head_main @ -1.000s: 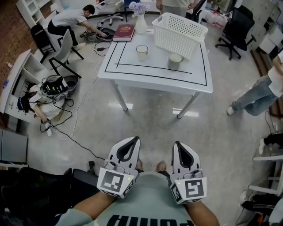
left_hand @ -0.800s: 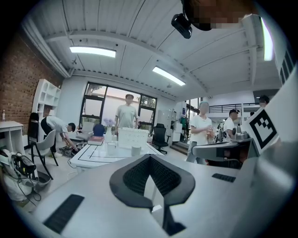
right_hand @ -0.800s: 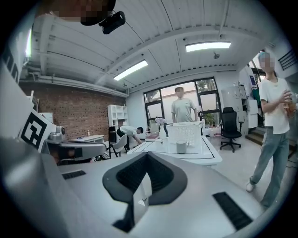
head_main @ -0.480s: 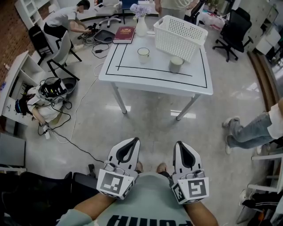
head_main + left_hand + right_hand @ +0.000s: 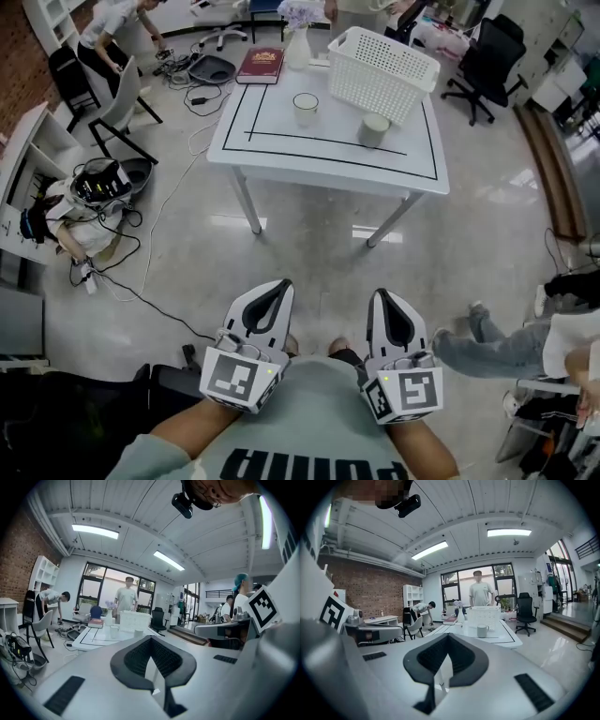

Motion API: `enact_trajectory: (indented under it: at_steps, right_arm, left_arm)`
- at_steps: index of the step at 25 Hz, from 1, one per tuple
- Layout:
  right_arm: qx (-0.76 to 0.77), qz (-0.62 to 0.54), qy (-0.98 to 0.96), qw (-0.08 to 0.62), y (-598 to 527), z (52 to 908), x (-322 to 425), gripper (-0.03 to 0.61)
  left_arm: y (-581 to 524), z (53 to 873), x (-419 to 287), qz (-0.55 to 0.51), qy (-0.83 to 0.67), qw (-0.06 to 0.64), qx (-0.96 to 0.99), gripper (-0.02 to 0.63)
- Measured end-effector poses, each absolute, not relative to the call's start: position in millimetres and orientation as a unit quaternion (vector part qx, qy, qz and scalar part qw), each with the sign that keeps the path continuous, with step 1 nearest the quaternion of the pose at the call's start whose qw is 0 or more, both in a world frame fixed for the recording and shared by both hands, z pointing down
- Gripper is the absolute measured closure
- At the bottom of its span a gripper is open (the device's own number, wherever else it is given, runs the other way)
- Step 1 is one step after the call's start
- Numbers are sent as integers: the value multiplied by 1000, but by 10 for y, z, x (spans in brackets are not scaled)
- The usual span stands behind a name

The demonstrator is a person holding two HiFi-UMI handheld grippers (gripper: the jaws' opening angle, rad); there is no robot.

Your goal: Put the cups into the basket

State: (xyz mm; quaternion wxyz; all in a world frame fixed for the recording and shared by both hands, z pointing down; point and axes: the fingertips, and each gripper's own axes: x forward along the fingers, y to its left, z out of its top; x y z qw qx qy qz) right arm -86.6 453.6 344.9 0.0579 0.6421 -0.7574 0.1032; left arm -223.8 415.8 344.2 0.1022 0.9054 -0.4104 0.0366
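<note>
Over the last second little has been altered at the bench [image 5: 281, 159]. It is framed slightly differently in the head view but is no nearer, so the approach is judged to be barely begun. The white basket [image 5: 382, 61] is seen at the far right of the bench top. The grey cup [image 5: 373, 129] is set just in front of it, and the pale cup [image 5: 305, 109] is placed further left, apart from both. Neither cup has been touched or shifted, and the basket is judged to be without cups yet, though its inside cannot be checked from here. The clearest change lies off the bench. A passer-by's legs [image 5: 478, 342], earlier seen farther off at the right edge of the view, are now found near the wearer's right side. The route to the bench may therefore have to be watched. The left gripper [image 5: 272, 295] and the right gripper [image 5: 384, 305] are held as before, low at the waist and side by side, with forearms drawn in against the body and tips pointed forward towards the bench. In each gripper view the jaws are seen pressed together with nothing between them, and the bench and cups are visible well beyond. The whole task is judged still to be done, and a walk forward is needed before either cup can be reached.
</note>
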Motion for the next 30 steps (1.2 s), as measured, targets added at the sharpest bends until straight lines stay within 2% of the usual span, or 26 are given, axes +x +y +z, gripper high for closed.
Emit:
enact_trajectory:
  at_steps: [30]
  right_arm:
    - [636,111,-762,60,4284,3507,-838,566]
  left_arm:
    - [3933,3483,-2188,37,-413,107,904,611]
